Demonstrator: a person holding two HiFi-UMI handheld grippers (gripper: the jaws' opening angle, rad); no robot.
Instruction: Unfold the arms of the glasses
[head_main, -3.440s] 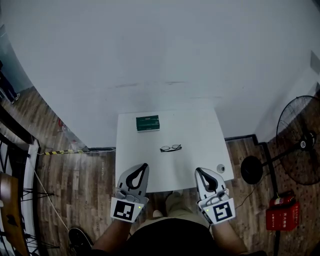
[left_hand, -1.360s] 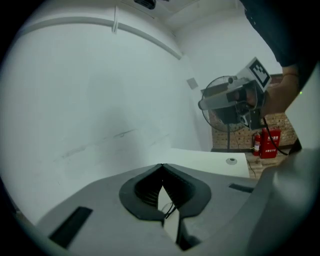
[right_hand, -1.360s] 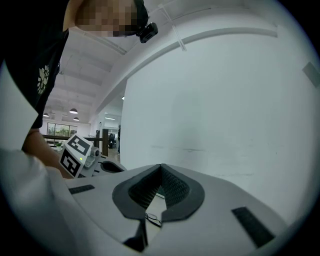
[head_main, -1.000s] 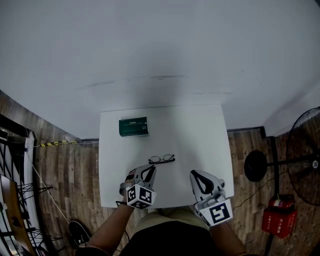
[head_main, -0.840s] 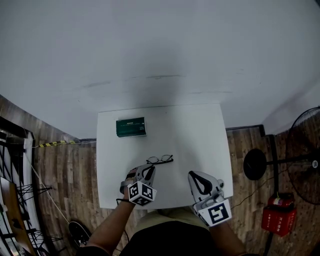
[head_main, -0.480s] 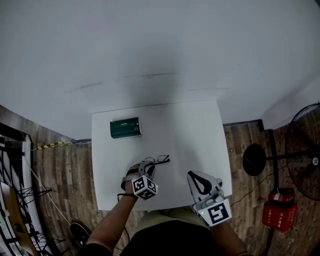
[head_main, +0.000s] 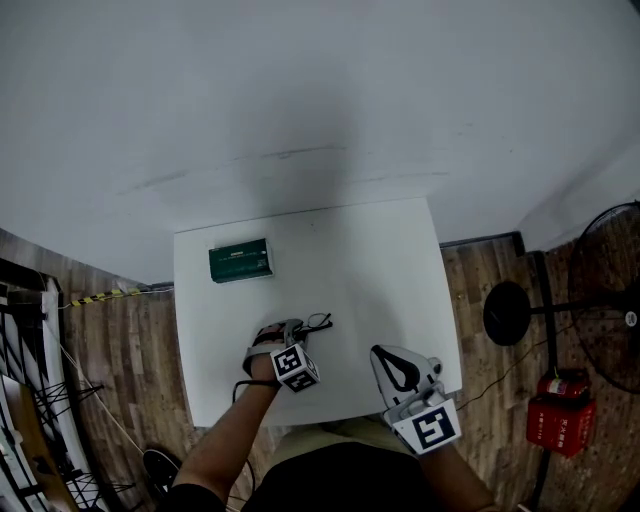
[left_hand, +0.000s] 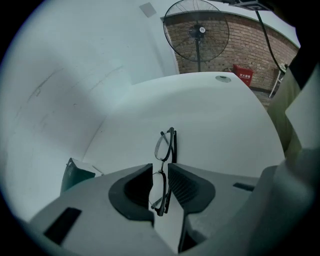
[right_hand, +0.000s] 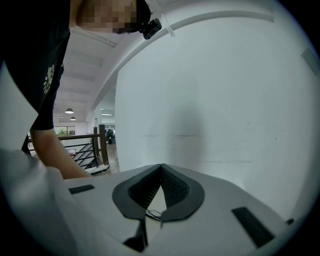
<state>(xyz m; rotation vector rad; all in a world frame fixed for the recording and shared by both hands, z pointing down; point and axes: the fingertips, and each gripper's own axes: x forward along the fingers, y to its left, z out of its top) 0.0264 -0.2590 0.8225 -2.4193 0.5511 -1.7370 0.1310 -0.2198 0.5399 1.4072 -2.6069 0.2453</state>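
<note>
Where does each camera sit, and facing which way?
Head view: on the head, looking down on the white square table; left gripper, right gripper and forearms show.
Left gripper view: rides that gripper, looking along its parted jaws at black-framed glasses.
Right gripper view: rides that gripper, facing a white wall past shut jaws; an arm shows.
Shared: the first two show the glasses.

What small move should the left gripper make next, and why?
Probably close the left gripper on the glasses. Its jaws stand apart with one lens between them, and the pads do not seem to press it yet. The right gripper is shut and off to the side, holding nothing.
</note>
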